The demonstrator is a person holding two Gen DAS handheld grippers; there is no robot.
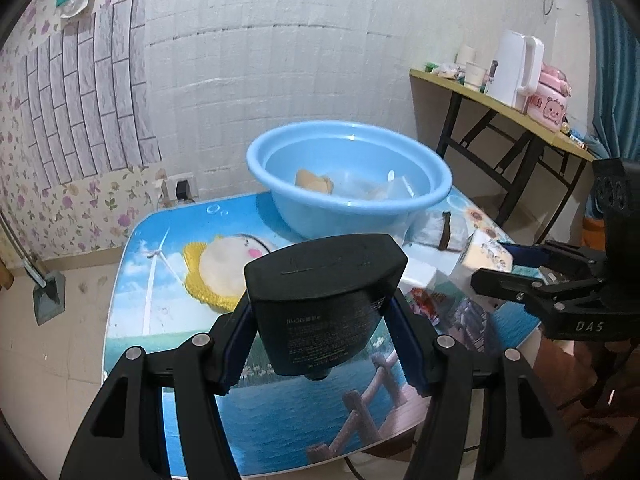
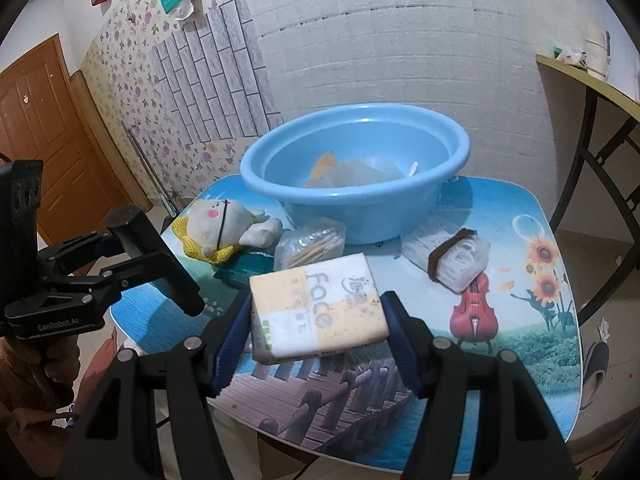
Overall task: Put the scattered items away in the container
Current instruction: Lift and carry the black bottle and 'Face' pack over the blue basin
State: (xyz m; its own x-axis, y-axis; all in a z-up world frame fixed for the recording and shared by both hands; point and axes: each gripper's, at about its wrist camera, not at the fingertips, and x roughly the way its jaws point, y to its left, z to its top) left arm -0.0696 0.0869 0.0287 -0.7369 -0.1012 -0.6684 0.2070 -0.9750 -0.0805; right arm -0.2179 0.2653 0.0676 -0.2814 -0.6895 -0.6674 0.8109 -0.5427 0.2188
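Note:
My left gripper is shut on a black tube with small white print, held upside down above the table, cap end toward me. My right gripper is shut on a yellow and white tissue pack marked "Face", lifted off the table. A light blue basin stands at the back of the table and holds a yellow item and clear plastic packets. On the table lie a plush toy on yellow knit, a bag of cotton swabs and a white packet with a brown band.
The small table has a printed blue scenery top with rounded corners. The other gripper appears in each view, the left one with the tube and the right one. A folding side table with a white kettle stands right. A wooden door is at the left.

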